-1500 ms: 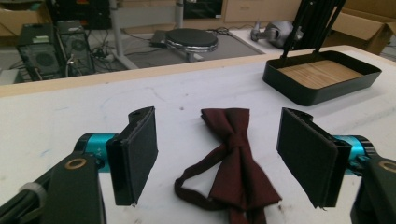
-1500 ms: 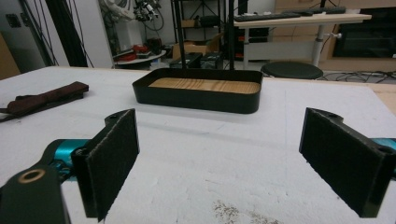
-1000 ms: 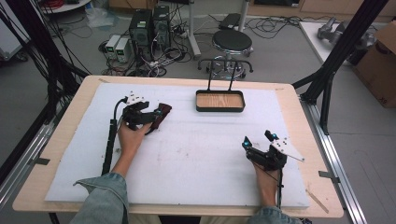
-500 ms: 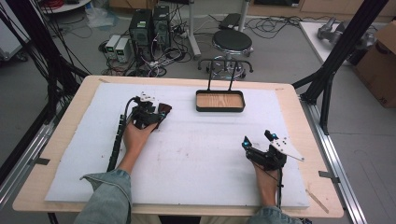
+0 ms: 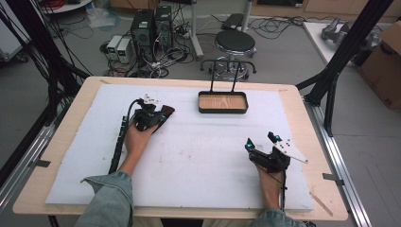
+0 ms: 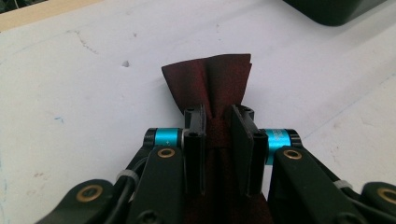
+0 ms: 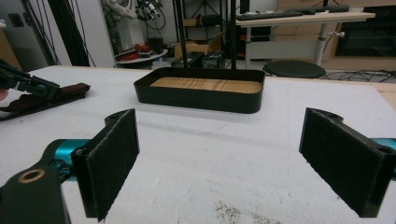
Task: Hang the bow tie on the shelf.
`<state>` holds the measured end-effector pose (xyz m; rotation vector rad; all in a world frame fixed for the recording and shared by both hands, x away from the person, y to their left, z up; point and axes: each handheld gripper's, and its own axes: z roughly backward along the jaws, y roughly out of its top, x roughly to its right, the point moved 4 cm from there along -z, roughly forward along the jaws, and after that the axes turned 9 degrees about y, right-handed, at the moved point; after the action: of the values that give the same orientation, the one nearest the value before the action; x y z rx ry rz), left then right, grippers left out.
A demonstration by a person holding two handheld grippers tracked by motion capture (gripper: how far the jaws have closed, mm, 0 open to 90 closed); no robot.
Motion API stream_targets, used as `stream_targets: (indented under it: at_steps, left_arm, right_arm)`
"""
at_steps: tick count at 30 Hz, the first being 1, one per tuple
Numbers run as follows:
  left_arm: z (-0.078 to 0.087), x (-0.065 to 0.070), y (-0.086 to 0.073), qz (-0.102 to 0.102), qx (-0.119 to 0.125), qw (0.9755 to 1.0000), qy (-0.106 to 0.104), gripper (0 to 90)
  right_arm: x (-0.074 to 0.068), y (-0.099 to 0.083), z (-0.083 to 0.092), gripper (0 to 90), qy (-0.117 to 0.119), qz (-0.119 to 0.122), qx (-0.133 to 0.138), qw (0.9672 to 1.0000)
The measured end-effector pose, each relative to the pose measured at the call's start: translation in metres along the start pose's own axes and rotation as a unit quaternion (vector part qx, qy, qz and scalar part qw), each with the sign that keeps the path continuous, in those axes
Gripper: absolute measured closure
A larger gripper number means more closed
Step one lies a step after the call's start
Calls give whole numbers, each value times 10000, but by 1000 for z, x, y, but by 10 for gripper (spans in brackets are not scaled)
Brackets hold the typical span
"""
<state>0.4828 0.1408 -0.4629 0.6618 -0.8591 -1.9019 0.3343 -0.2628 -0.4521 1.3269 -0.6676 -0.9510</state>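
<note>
The left gripper (image 6: pixel 218 140) pinched a dark red cloth (image 6: pixel 210 84) between nearly closed jaws, probably to carry it to the tray (image 5: pixel 222 109), while the right gripper (image 5: pixel 261 141) waited wide open, holding nothing.

black jaws | cyan joints | brass screws | denim sleeves (image 5: pixel 111 198)

I count 2 grippers in my hands: my left gripper (image 5: pixel 161 116) and my right gripper (image 5: pixel 262 142). There is 1 dark red cloth (image 6: pixel 217 84), pinched in the left one. On the white table (image 5: pixel 198 161) sits 1 black tray with a wooden floor (image 5: pixel 222 102). Beyond the table I see 1 round stool (image 5: pixel 235 41) and 2 computer towers (image 5: pixel 152 23).
</note>
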Motion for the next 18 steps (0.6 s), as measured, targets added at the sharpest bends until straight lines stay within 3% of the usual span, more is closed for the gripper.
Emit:
stream_targets:
  at_steps: [7,9,12,15,16,17,18]
  left_arm:
    - [13,1,12,206,323,9990,-221,761]
    - [21,1,21,325,531,9971,-439,761]
    - [26,3,27,346,654,9958,-536,761]
    - [35,5,39,398,871,9919,-830,761]
    - [35,5,39,398,871,9919,-830,760]
    - [39,6,46,515,984,9883,-1049,760]
    - [41,6,48,521,1008,9870,-1134,760]
  right_arm:
    - [0,0,0,113,1,10,-3,10000]
    - [0,0,0,113,0,6,-4,10000]
    - [0,0,0,113,4,-2,-4,10000]
    - [1,0,0,113,7,6,-2,10000]
    - [1,0,0,113,4,4,-2,10000]
    - [1,0,0,113,4,3,-2,10000]
    - [1,0,0,113,6,6,1,10000]
